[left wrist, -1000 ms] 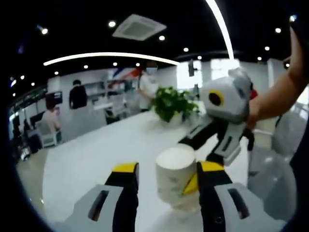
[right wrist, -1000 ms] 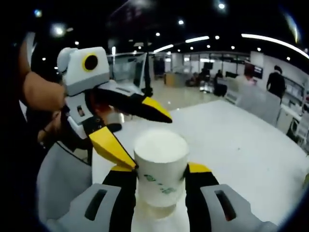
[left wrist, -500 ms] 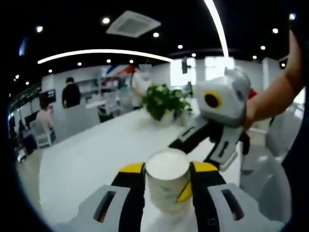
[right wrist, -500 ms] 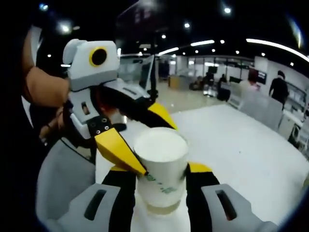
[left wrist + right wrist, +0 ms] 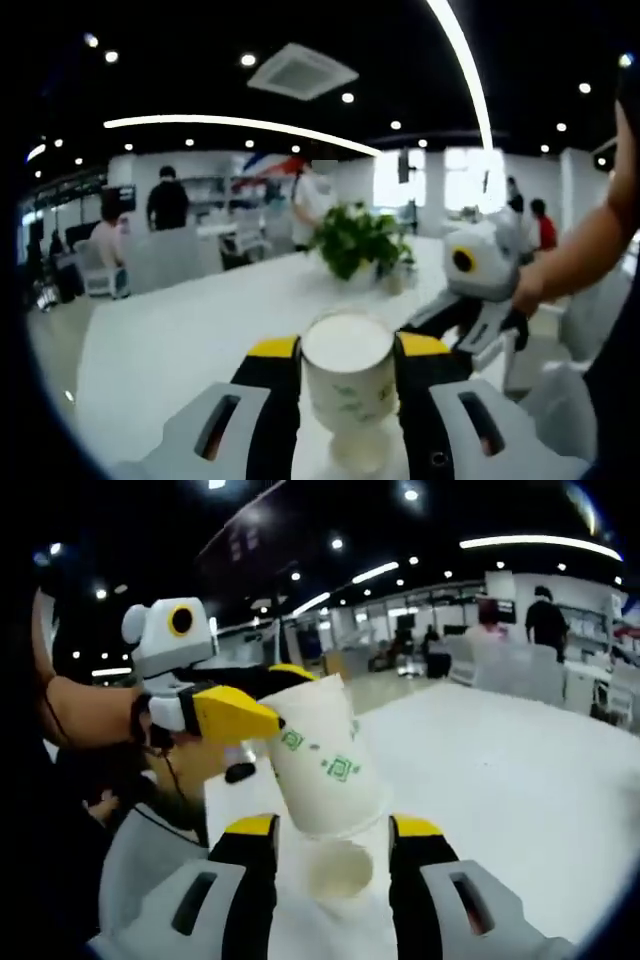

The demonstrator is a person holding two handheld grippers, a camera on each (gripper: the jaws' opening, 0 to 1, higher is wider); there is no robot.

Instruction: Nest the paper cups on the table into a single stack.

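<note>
A white paper cup with green print (image 5: 348, 378) sits between my left gripper's (image 5: 347, 345) yellow-tipped jaws, which are shut on it. In the right gripper view that cup (image 5: 322, 760) hangs tilted, with the left gripper (image 5: 285, 695) coming in from the left. Under it a second paper cup (image 5: 336, 870) rests on the white table (image 5: 500, 780) between my right gripper's (image 5: 332, 825) jaws, which stand open with a gap on each side. The lower cup (image 5: 360, 450) shows below the held one. The right gripper (image 5: 445, 330) sits back to the right, held by a person's hand.
A potted green plant (image 5: 355, 238) stands further along the table (image 5: 180, 340). A small dark object (image 5: 238, 772) lies near the table's edge. Several people and office desks are in the background. Open table surface stretches to the right in the right gripper view.
My left gripper has shut on the upper cup and raised it, tilted, off a lower cup. My right gripper has let go and drawn back.
</note>
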